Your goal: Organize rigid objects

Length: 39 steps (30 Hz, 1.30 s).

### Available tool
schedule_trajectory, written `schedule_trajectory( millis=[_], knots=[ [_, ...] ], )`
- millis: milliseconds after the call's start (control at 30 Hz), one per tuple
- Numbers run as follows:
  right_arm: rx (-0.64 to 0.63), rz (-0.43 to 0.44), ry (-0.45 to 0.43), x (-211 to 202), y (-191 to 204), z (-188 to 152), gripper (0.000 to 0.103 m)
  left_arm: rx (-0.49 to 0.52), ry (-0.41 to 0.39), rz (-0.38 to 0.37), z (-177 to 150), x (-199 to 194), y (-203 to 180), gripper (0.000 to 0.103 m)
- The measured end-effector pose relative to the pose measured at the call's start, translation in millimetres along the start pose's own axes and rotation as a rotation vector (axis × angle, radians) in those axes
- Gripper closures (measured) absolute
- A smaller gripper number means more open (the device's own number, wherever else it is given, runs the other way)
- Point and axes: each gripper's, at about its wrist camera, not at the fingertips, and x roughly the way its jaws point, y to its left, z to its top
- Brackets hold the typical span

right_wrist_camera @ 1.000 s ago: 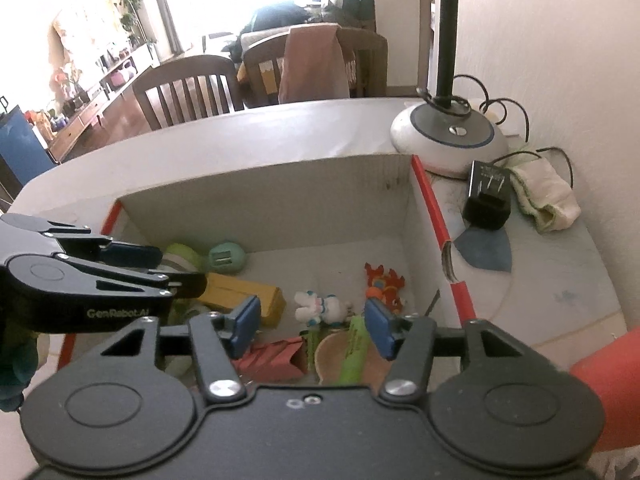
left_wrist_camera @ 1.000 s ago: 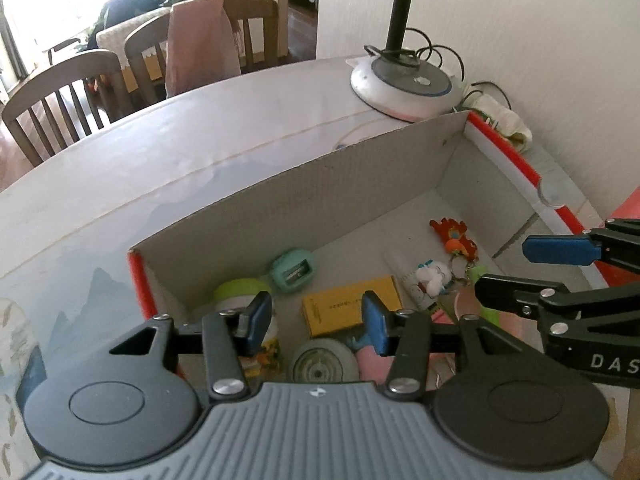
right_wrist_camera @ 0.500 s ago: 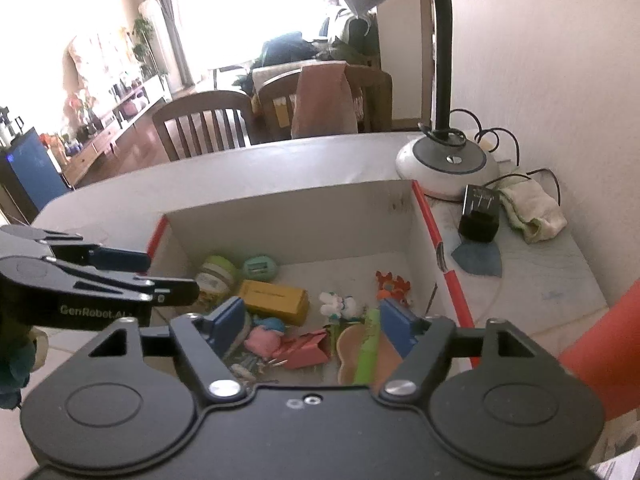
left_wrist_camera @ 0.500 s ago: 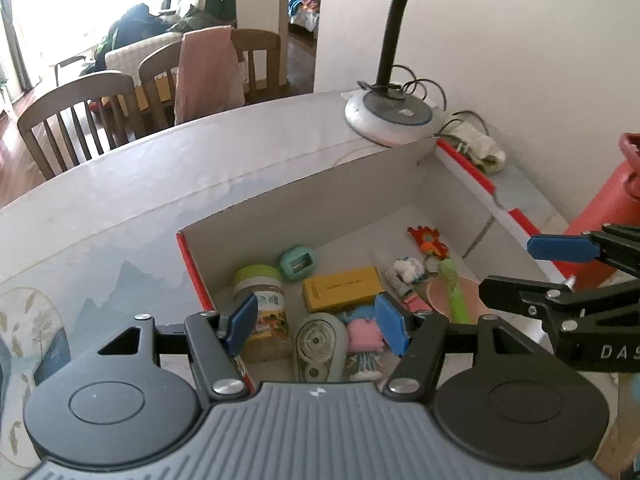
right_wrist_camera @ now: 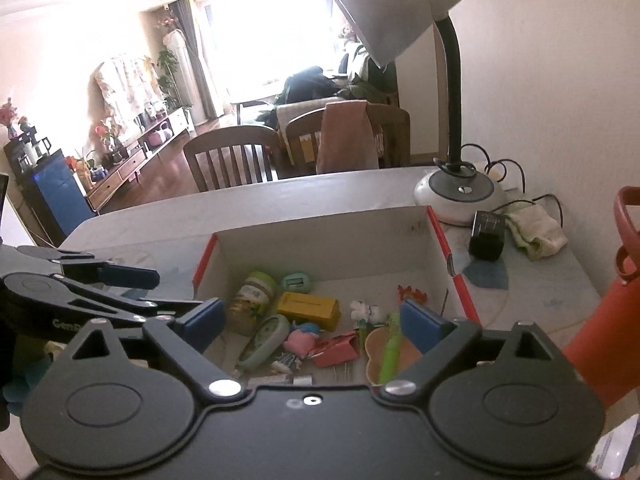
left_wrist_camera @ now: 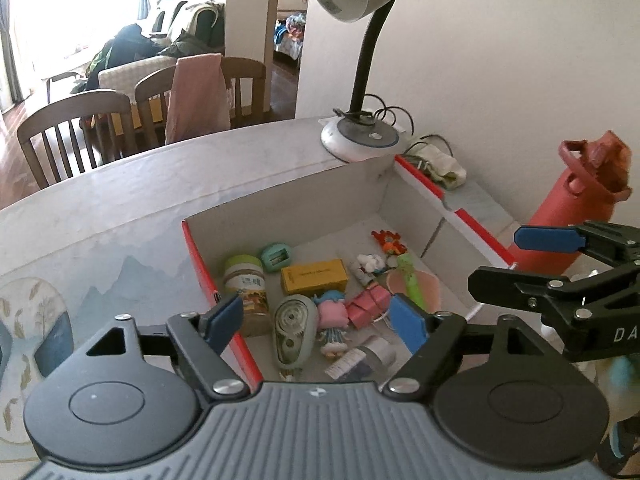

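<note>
An open cardboard box with red edges point(left_wrist_camera: 192, 248) point(right_wrist_camera: 440, 236) sits on the table. Inside lie a jar with a green lid point(left_wrist_camera: 245, 280) point(right_wrist_camera: 252, 296), a yellow box point(left_wrist_camera: 314, 276) point(right_wrist_camera: 308, 308), a grey-green tape dispenser point(left_wrist_camera: 290, 334) point(right_wrist_camera: 264, 342), a pink doll point(left_wrist_camera: 332, 320) point(right_wrist_camera: 300, 342), a green marker point(left_wrist_camera: 410, 276) point(right_wrist_camera: 390, 348) and other small items. My left gripper point(left_wrist_camera: 318, 322) is open and empty above the box's near edge. My right gripper point(right_wrist_camera: 312, 322) is open and empty, held above the box too. Each gripper shows in the other's view.
A white desk lamp point(left_wrist_camera: 360, 142) point(right_wrist_camera: 460, 196) stands behind the box. A red bottle point(left_wrist_camera: 568, 216) point(right_wrist_camera: 600, 320) stands right of it. A black charger point(right_wrist_camera: 486, 236) and a cloth point(right_wrist_camera: 534, 232) lie at the far right. Chairs point(right_wrist_camera: 232, 160) stand beyond the table.
Both grippers have lifted up and pulled back from the box, so more of its contents and the lamp shade show. Both have opened wider and stay empty.
</note>
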Motion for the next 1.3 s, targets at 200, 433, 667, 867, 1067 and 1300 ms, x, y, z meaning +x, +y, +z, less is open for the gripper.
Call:
schedule_trajectory(
  millis=[200, 433, 667, 867, 1067, 1300],
  knots=[
    [-0.009, 0.003, -0.035, -18, 7, -4, 0.001, -0.023, -0.017, -0.002, -8, -16, -1, 0.019],
    [0.002, 0.002, -0.054, -31, 9, -12, 0.001, -0.055, -0.042, -0.002, -18, -31, 0, 0.0],
    [0.011, -0.002, -0.08, -47, 9, -22, 0.001, -0.035, -0.071, 0.016, -26, -47, -10, 0.0],
    [0.031, -0.007, -0.088, -57, 7, -27, 0.001, -0.016, -0.096, 0.012, -30, -59, -21, 0.0],
    [0.049, -0.005, -0.091, -63, 5, -32, 0.001, 0.016, -0.107, -0.021, -34, -64, -34, 0.0],
    [0.046, -0.001, -0.086, -67, 5, -36, 0.001, 0.017, -0.115, -0.008, -38, -65, -40, 0.0]
  ],
)
